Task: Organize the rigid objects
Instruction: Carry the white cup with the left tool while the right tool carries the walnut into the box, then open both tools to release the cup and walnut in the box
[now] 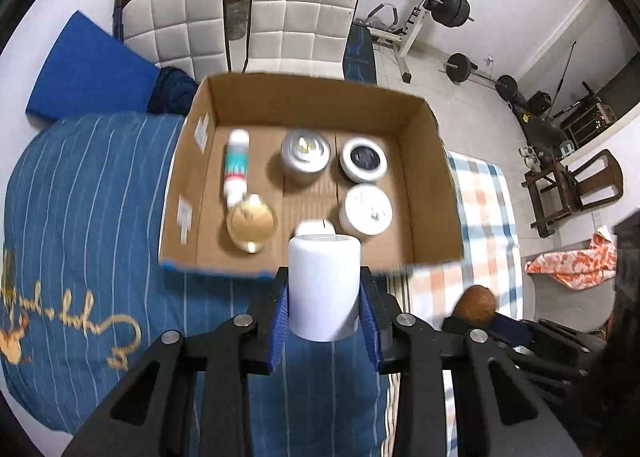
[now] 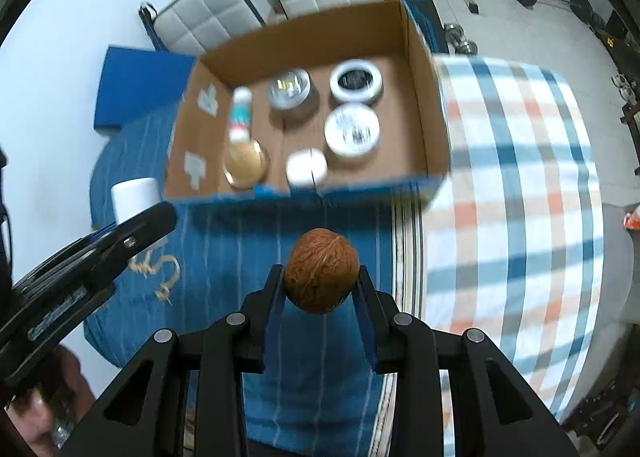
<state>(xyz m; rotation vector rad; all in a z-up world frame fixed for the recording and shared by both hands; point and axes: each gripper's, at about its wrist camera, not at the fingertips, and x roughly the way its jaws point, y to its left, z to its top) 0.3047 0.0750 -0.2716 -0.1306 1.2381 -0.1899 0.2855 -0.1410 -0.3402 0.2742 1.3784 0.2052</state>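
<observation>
My left gripper (image 1: 324, 297) is shut on a white cylindrical container (image 1: 323, 285), held above the blue cloth just before the near wall of an open cardboard box (image 1: 432, 185). My right gripper (image 2: 321, 281) is shut on a brown coconut (image 2: 321, 270), also short of the box (image 2: 424, 125). Inside the box lie a white and teal tube (image 1: 237, 167), a gold-lidded jar (image 1: 251, 223), a silver tin (image 1: 306, 153), two white round jars (image 1: 364, 159) (image 1: 366, 209) and a small white case (image 2: 306, 168). The coconut (image 1: 476, 305) and the white container (image 2: 134, 195) each show in the other view.
The box sits on a bed with a blue striped cover (image 1: 88, 185) and a checked blanket (image 2: 520, 177). Two white padded chairs (image 1: 300, 17) stand behind it, with a blue mat (image 1: 92, 69) to the left and weight equipment (image 1: 452, 5) at the back right.
</observation>
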